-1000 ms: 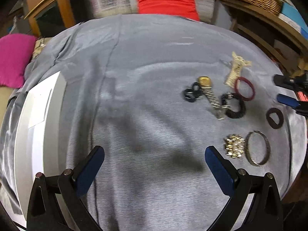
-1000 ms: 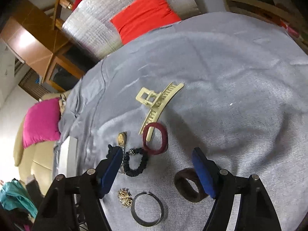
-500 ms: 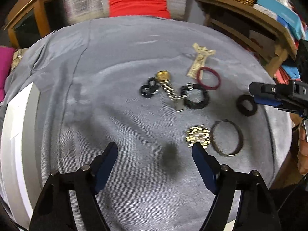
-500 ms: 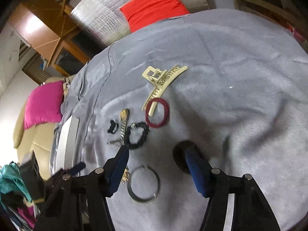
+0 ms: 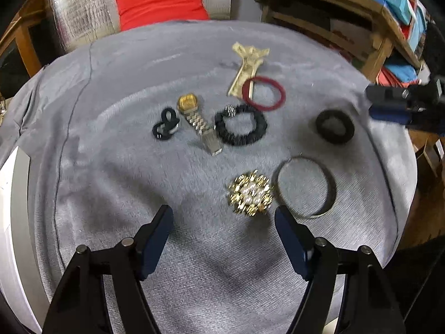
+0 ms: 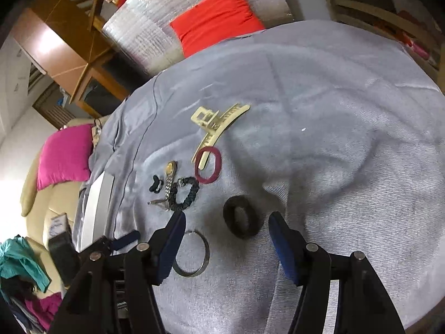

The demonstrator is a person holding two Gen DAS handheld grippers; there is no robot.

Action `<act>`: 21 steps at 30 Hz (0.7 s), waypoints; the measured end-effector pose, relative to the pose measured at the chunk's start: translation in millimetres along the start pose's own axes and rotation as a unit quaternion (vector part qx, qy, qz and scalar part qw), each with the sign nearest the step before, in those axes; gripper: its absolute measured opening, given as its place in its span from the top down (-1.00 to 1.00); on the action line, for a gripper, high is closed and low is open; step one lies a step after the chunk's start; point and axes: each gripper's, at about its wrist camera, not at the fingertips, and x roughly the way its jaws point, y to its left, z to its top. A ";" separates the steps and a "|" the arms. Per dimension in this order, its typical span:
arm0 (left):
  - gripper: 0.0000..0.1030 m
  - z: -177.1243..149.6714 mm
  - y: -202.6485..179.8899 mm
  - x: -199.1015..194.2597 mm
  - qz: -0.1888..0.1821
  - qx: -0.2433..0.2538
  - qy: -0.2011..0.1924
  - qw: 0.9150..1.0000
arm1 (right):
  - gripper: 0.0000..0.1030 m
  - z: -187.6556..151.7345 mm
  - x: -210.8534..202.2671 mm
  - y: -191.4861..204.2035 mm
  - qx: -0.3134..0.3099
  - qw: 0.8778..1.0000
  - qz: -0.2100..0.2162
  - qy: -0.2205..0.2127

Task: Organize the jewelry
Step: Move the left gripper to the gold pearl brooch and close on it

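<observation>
Jewelry lies on a grey cloth (image 5: 125,167). In the left wrist view: a gold pearl brooch (image 5: 251,193), a metal bangle (image 5: 304,186), a dark scrunchie ring (image 5: 335,126), a black scrunchie (image 5: 240,125), a gold watch (image 5: 198,121), a small black clip (image 5: 165,125), a red hair tie (image 5: 263,89) and a cream claw clip (image 5: 249,64). My left gripper (image 5: 224,235) is open and empty, just short of the brooch. My right gripper (image 6: 225,236) is open and empty, just short of the dark scrunchie ring (image 6: 242,221), beside the bangle (image 6: 192,253).
A white box (image 5: 11,222) sits at the cloth's left edge. A red cushion (image 5: 160,1) on a silver seat stands behind the table. Wooden shelves (image 5: 361,14) with boxes are at the right. A pink cushion (image 6: 65,156) lies on a beige sofa.
My left gripper has swung right and closer to the jewelry, now facing the brooch. My right gripper has moved in toward the dark scrunchie ring. Nothing was picked up.
</observation>
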 end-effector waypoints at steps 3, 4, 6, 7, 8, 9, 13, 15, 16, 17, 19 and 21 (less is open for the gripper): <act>-0.48 -0.1 3.1 2.7 -0.005 -0.001 0.003 1.000 | -0.28 0.8 -0.8 0.2 0.001 1.000 0.008 0.000; -0.48 0.5 2.4 3.7 -0.004 0.003 0.002 1.000 | -0.28 0.9 -0.8 0.2 0.001 1.000 0.010 0.001; -0.48 2.2 -0.6 7.2 0.001 0.014 0.004 1.000 | -0.28 1.0 -1.2 0.2 0.001 1.000 0.013 0.002; -0.48 3.0 -2.3 9.7 0.002 0.018 0.007 1.000 | -0.28 1.3 -1.4 0.0 0.002 1.000 0.013 0.001; -0.48 4.2 -3.8 11.2 0.003 0.020 0.006 1.000 | -0.28 1.4 -1.8 -0.1 0.003 1.000 0.014 0.000; -0.48 6.5 -4.6 12.5 0.003 0.021 0.003 1.000 | -0.28 1.5 -2.1 -0.3 0.005 1.000 0.015 0.000; -0.48 11.7 -6.7 15.5 0.007 0.020 -0.002 1.000 | -0.28 1.3 -2.4 -1.0 0.009 1.000 0.015 -0.002; -0.48 15.0 -9.5 18.4 0.009 0.020 -0.006 1.000 | -0.28 1.5 -1.9 -0.7 0.010 1.000 0.016 -0.002; -0.48 16.5 -9.6 20.0 0.007 0.016 -0.008 1.000 | -0.28 1.5 -1.7 -0.5 0.010 1.000 0.016 -0.002; -0.48 17.3 -8.6 21.6 0.005 0.011 -0.008 1.000 | -0.28 1.4 -1.3 -0.2 0.010 1.000 0.018 -0.001; -0.44 17.3 -3.6 20.4 -0.001 -0.007 -0.012 1.000 | -0.28 0.9 -0.8 1.6 0.007 1.000 0.021 0.001; -0.20 15.7 -3.2 19.1 0.005 -0.008 -0.018 1.000 | -0.29 0.2 -0.1 4.9 0.003 1.000 0.023 0.003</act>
